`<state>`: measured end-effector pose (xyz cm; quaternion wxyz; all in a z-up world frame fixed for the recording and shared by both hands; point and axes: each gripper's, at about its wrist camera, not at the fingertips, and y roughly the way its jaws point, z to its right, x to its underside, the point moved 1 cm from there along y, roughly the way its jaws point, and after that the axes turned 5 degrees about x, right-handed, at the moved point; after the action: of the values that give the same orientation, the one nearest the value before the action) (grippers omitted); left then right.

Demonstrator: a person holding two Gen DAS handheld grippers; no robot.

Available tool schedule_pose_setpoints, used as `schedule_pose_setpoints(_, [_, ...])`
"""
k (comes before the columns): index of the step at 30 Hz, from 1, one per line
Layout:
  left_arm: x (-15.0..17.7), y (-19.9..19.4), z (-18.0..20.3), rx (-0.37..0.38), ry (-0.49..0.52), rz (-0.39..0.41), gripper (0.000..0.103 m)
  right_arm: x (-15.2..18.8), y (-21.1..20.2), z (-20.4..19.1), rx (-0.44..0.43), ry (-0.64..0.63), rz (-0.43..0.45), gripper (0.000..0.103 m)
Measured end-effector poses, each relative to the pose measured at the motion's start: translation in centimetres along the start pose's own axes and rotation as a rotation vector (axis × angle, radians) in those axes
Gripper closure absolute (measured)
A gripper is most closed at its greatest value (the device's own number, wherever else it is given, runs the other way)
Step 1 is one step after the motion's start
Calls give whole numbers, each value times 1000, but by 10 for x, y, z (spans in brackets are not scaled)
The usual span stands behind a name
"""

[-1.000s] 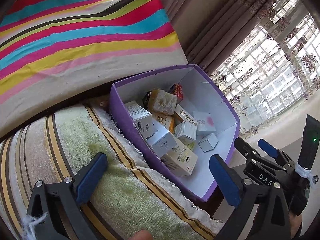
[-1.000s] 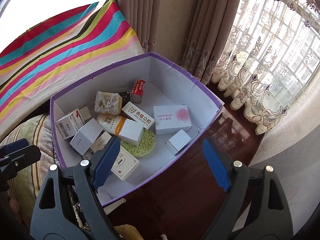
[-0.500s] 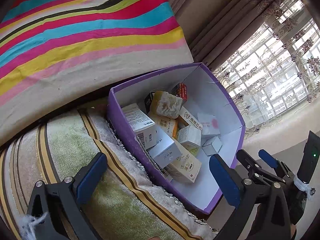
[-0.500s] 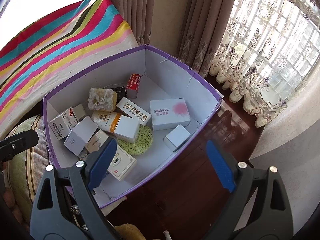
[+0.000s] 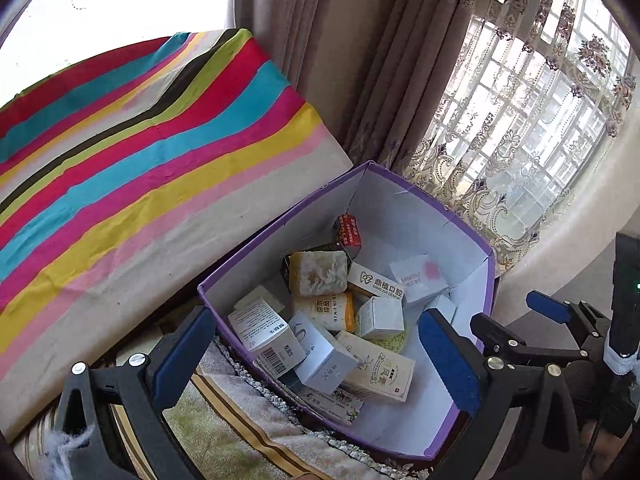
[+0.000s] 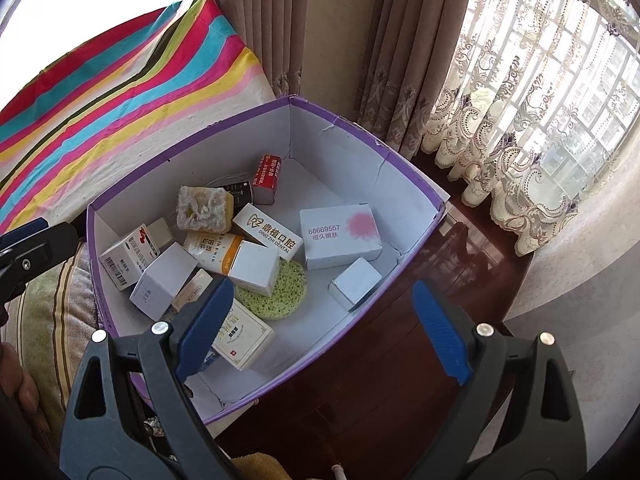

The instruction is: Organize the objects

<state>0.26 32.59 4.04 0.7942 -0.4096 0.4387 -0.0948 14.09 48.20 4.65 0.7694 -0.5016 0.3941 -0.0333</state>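
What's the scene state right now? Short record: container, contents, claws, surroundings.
container: purple box, open top, white inside
contents: small cartons, jumbled; red pack near far corner; yellow sponge; green round sponge flat on the floor; pink-blotched carton
left claw: open, empty, over the box's near end
right claw: jaws just opened wider, empty, nothing between them
surroundings: striped cloth behind box; curtains at the window

A home, likely a living room or bedroom. Heavy brown curtains (image 6: 400, 40) and an embroidered lace sheer (image 6: 540, 128) hang over a large gridded window (image 5: 560, 120). A rainbow-striped cloth (image 5: 140, 152) drapes over furniture beside a green and brown striped towel-like cover (image 5: 240, 440). A purple cardboard box (image 6: 400, 164) of small household packages sits on a dark polished wooden worktop (image 6: 460, 264).
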Motion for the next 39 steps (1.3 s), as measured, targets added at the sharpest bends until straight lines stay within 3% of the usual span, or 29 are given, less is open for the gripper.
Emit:
schedule_pose_setpoints(8, [-5,5,4,-42,23,-7,0,-3,2,4,0,5,7,10])
schedule_pose_setpoints(22, [-1,23,15,23,13,-69,0,-6,6,14,17,26,3,10])
schedule_pose_setpoints(39, [2,26,17,26,17,-88,0,-5,11,14,18,25,-6,10])
